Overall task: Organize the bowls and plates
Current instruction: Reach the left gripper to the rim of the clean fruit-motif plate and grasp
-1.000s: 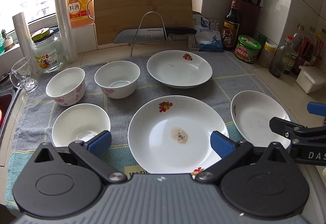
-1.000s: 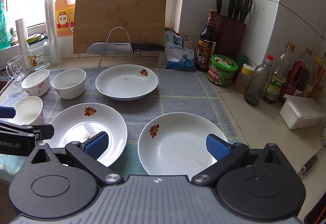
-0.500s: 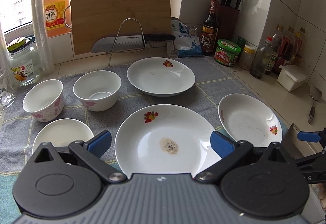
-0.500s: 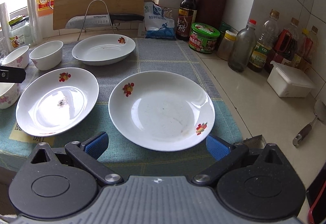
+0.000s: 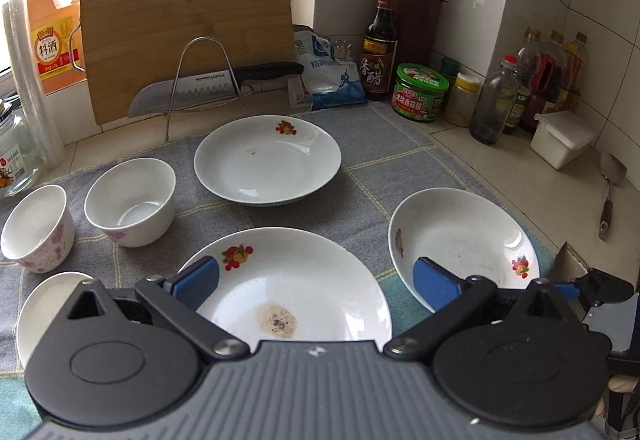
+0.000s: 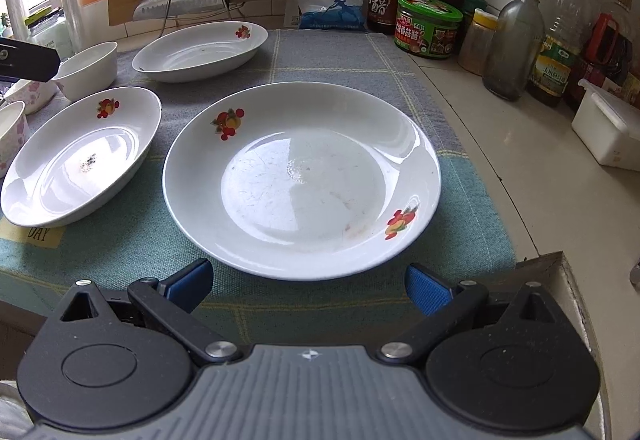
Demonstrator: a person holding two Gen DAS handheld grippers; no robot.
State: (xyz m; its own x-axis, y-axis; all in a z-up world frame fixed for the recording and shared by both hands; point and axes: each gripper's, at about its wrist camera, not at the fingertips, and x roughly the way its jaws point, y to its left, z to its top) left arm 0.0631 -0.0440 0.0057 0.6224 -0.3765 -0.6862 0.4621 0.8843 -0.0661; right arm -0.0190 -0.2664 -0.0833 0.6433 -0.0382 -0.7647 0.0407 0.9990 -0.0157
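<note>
The right claw (image 6: 308, 284) is spread wide and holds nothing; it hangs over the near edge of the towel (image 6: 320, 51), just short of the right plate (image 6: 302, 175). The left claw (image 5: 314, 288) is also wide and empty, above the stained plate (image 5: 296, 280), whose near rim is hidden behind its body.

On the towel lie 3 plates: the stained plate left of the right plate, and the far plate (image 5: 267, 159) behind both. 3 bowls stand left of the stained plate: the plain bowl (image 5: 130, 199), the pink bowl (image 5: 37, 228) and a near bowl (image 5: 44, 304), half covered by the left claw. In the right view the bowls are cut off at the frame edge.

Behind the far plate, 1 knife (image 5: 208, 83) rests on a wire rack (image 5: 202, 79) against a cutting board (image 5: 188, 23). The counter (image 5: 520, 159) right of the towel holds jars and bottles, too crowded to count.
</note>
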